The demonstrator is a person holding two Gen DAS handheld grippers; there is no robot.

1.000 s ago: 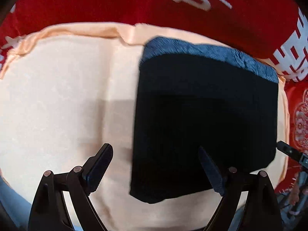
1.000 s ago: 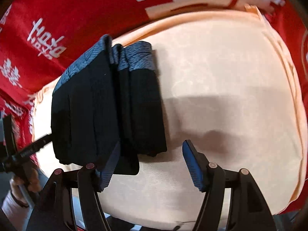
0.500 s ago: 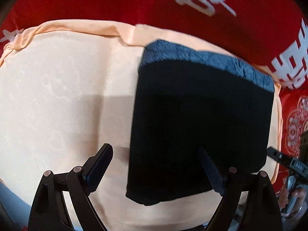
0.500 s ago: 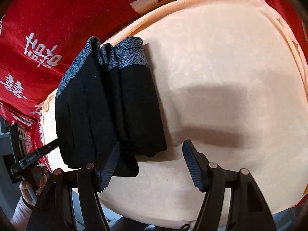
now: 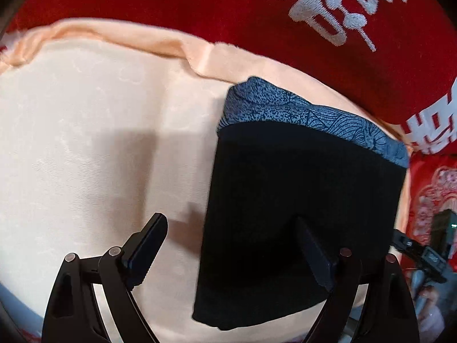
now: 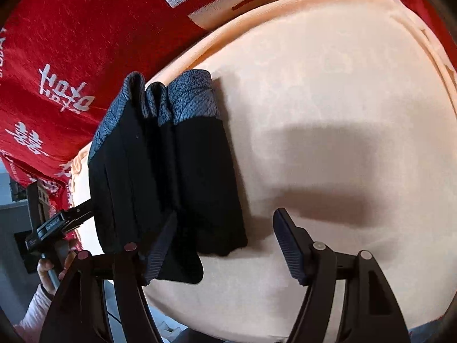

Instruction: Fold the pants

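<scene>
The black pants (image 5: 302,200) with a grey-blue patterned waistband lie folded into a compact rectangle on the peach cloth (image 5: 100,143). My left gripper (image 5: 231,251) is open and empty, raised above the pants' left edge. In the right wrist view the folded pants (image 6: 171,177) show stacked layers, waistband at the far end. My right gripper (image 6: 225,248) is open and empty, raised above the pants' near right corner. The other gripper shows at the far left of that view (image 6: 54,223).
A red cloth with white characters (image 5: 285,28) lies beyond and beside the peach cloth (image 6: 342,114). The peach cloth's near edge drops off toward a grey floor (image 6: 17,228) at the left of the right wrist view.
Both grippers have pulled back and shifted slightly while staying open. The folded pants have not moved on the cloth.
</scene>
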